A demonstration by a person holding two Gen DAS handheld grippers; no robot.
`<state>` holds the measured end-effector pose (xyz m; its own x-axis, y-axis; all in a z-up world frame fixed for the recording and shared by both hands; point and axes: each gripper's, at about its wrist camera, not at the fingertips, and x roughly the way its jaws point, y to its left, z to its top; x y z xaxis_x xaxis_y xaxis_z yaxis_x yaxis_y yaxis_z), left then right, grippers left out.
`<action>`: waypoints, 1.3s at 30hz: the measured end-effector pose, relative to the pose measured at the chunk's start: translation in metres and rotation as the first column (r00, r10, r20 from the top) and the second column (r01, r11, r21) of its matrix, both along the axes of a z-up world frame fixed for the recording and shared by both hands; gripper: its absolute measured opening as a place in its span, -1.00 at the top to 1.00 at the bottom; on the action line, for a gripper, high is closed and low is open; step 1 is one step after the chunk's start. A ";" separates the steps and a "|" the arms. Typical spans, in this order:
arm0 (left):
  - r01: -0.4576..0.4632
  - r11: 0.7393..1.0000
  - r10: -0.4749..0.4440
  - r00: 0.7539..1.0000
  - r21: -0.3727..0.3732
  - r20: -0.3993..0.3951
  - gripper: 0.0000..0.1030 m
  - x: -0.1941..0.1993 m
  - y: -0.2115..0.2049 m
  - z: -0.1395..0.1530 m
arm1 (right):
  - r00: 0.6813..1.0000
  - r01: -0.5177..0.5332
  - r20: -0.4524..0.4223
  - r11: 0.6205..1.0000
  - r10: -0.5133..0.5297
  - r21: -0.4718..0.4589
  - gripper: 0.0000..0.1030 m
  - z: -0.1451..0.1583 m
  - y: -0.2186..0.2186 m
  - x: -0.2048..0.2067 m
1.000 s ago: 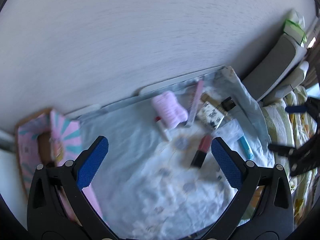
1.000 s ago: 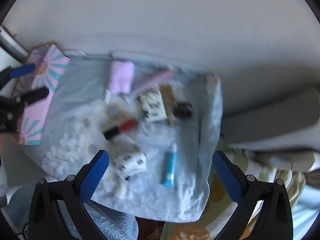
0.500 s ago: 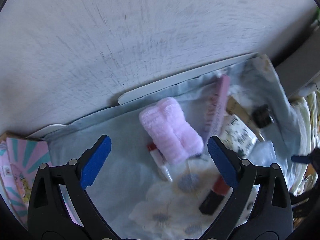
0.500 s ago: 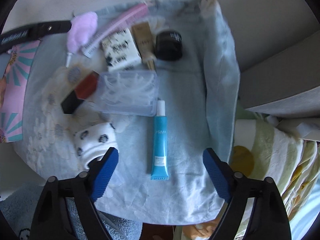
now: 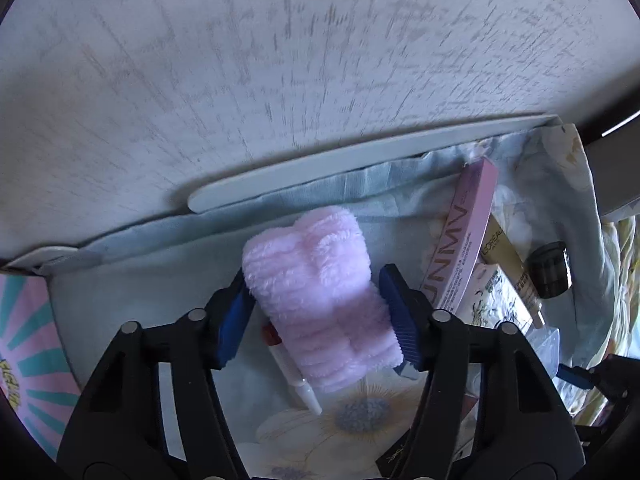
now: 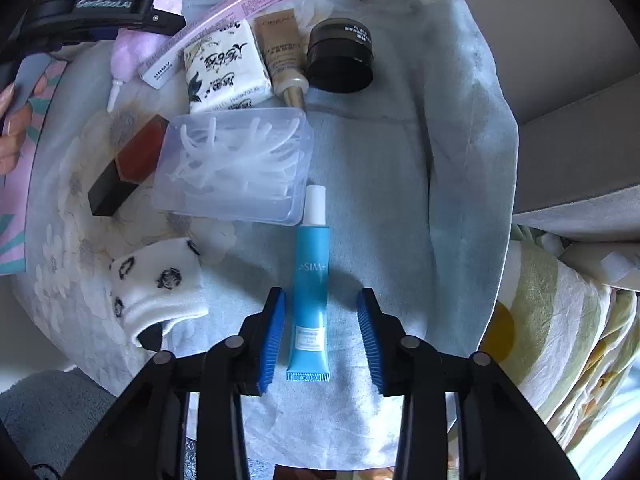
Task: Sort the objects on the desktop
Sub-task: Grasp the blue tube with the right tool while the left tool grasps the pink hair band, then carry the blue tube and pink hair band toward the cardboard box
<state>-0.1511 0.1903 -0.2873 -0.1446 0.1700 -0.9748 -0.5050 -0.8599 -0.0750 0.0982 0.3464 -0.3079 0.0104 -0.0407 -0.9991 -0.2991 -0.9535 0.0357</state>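
My left claw [image 5: 318, 316]: jaws closing around the pink fluffy cloth [image 5: 316, 300], pads at its sides, full contact unclear. My right claw [image 6: 322, 336]: jaws closing, blue tube [image 6: 312, 292] between them, pads not yet touching. Both items lie on the pale blue flowered cloth [image 6: 380, 160]. Beyond the tube: clear plastic box [image 6: 236, 168], black jar [image 6: 340, 56], tissue pack [image 6: 224, 66], lipstick [image 6: 128, 166].

I have both grippers pointing steeply down. My left gripper [image 5: 318, 312] is closing its jaws, and my right gripper [image 6: 320, 336] is closing too, pads not yet pressing.
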 end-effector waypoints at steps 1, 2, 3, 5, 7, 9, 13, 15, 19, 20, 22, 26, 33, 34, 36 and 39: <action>0.006 1.000 -0.006 1.000 -0.010 -0.007 0.01 0.000 0.001 0.000 | 1.000 -0.007 0.001 1.000 0.007 0.007 0.38 0.000 -0.001 0.001; 0.013 1.000 -0.013 1.000 -0.023 -0.014 0.09 0.001 0.002 0.000 | 1.000 -0.017 0.004 1.000 0.017 0.022 0.42 0.001 -0.003 0.002; 0.016 1.000 -0.016 1.000 -0.024 -0.013 0.11 0.001 0.003 0.000 | 1.000 -0.027 0.004 0.999 0.027 0.030 0.47 0.001 -0.004 0.003; 0.004 1.000 -0.004 1.000 -0.015 0.001 0.20 0.001 0.001 0.001 | 0.999 -0.044 -0.002 0.998 0.044 0.034 0.52 0.002 -0.007 0.005; -0.020 1.000 0.020 1.000 0.021 0.018 0.23 0.001 -0.003 0.005 | 0.999 -0.050 -0.004 0.998 0.050 0.036 0.65 0.003 -0.010 0.006; -0.019 0.999 0.019 1.000 0.034 0.009 0.23 0.004 -0.005 0.013 | 0.999 -0.034 -0.004 0.999 0.034 0.033 0.69 0.003 -0.009 0.006; 0.035 0.999 -0.034 0.999 0.014 -0.042 0.24 0.013 -0.005 0.031 | 0.999 0.038 -0.032 0.998 -0.040 -0.040 0.69 0.007 -0.001 0.005; 0.036 0.999 -0.035 0.999 0.022 -0.038 0.24 0.014 -0.007 0.036 | 0.998 0.047 -0.044 0.998 -0.049 -0.052 0.69 0.013 0.001 0.007; 0.023 0.998 -0.023 1.000 0.058 -0.015 0.24 0.015 -0.012 0.046 | 0.998 0.047 -0.050 0.999 -0.048 -0.027 0.69 0.025 -0.001 0.009; 0.025 0.998 -0.024 1.000 0.058 -0.017 0.24 0.016 -0.012 0.048 | 0.997 0.049 -0.051 0.998 -0.051 -0.024 0.69 0.027 -0.002 0.009; 0.032 0.998 -0.031 0.999 0.062 -0.023 0.24 0.017 -0.011 0.054 | 0.997 0.052 -0.058 0.998 -0.053 -0.019 0.69 0.031 -0.003 0.008; 0.042 0.996 -0.040 0.999 0.081 -0.029 0.24 0.021 -0.014 0.067 | 0.995 0.060 -0.076 0.998 -0.061 -0.013 0.69 0.042 -0.009 0.006; 0.076 0.993 -0.072 0.996 0.092 -0.049 0.24 0.017 -0.016 0.089 | 0.991 0.090 -0.102 0.996 -0.090 -0.008 0.69 0.059 -0.009 -0.001; 0.086 0.992 -0.082 0.995 0.093 -0.050 0.24 0.019 -0.017 0.093 | 0.991 0.089 -0.104 0.996 -0.089 -0.006 0.69 0.061 -0.009 -0.001; 0.117 0.989 -0.113 0.993 0.095 -0.044 0.24 0.023 -0.020 0.099 | 0.991 0.084 -0.104 0.996 -0.083 0.003 0.69 0.067 -0.011 -0.002; 0.149 0.986 -0.144 0.987 0.076 -0.068 0.24 0.028 -0.028 0.110 | 0.993 0.072 -0.100 0.997 -0.070 0.014 0.69 0.072 -0.009 -0.003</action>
